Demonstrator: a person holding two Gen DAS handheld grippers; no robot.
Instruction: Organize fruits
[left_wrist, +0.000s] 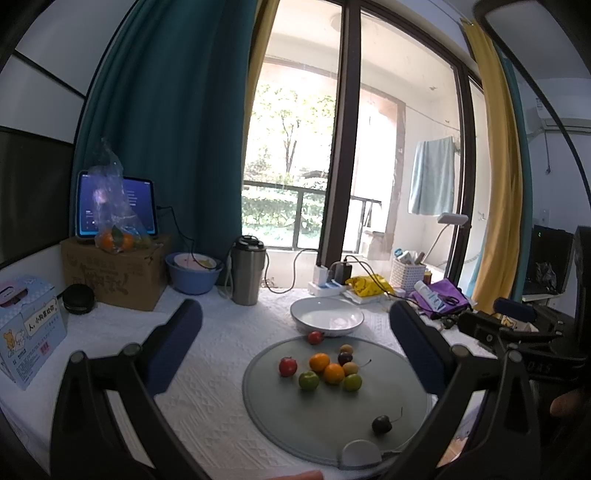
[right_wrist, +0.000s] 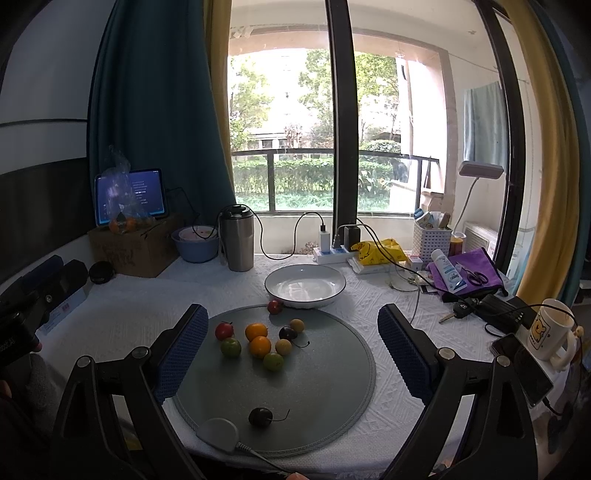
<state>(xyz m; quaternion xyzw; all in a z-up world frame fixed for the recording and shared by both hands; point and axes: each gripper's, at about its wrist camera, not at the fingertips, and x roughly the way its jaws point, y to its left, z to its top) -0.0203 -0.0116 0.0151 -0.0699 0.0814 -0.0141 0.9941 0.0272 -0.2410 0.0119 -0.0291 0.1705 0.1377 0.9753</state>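
Note:
A round grey mat (left_wrist: 306, 417) (right_wrist: 314, 373) lies on the white tablecloth with several small fruits on it: two oranges (left_wrist: 327, 367) (right_wrist: 257, 339), two green fruits (left_wrist: 308, 380) (right_wrist: 231, 347), a red one (left_wrist: 287, 366) (right_wrist: 224, 330), and a dark cherry (left_wrist: 381, 424) (right_wrist: 260, 417) alone near the front. Another red fruit (left_wrist: 315, 337) (right_wrist: 274, 306) lies by the empty white bowl (left_wrist: 327, 316) (right_wrist: 305, 285) behind the mat. My left gripper (left_wrist: 295, 347) is open and empty above the mat. My right gripper (right_wrist: 291, 347) is open and empty too.
A steel tumbler (left_wrist: 248, 271) (right_wrist: 239, 240), a blue basin (left_wrist: 194, 272), a cardboard box (left_wrist: 118, 273) with a tablet and bagged oranges stand at the back left. A power strip (right_wrist: 332, 253), purple pouch (right_wrist: 465, 273), keys, phone and mug (right_wrist: 548, 328) lie right.

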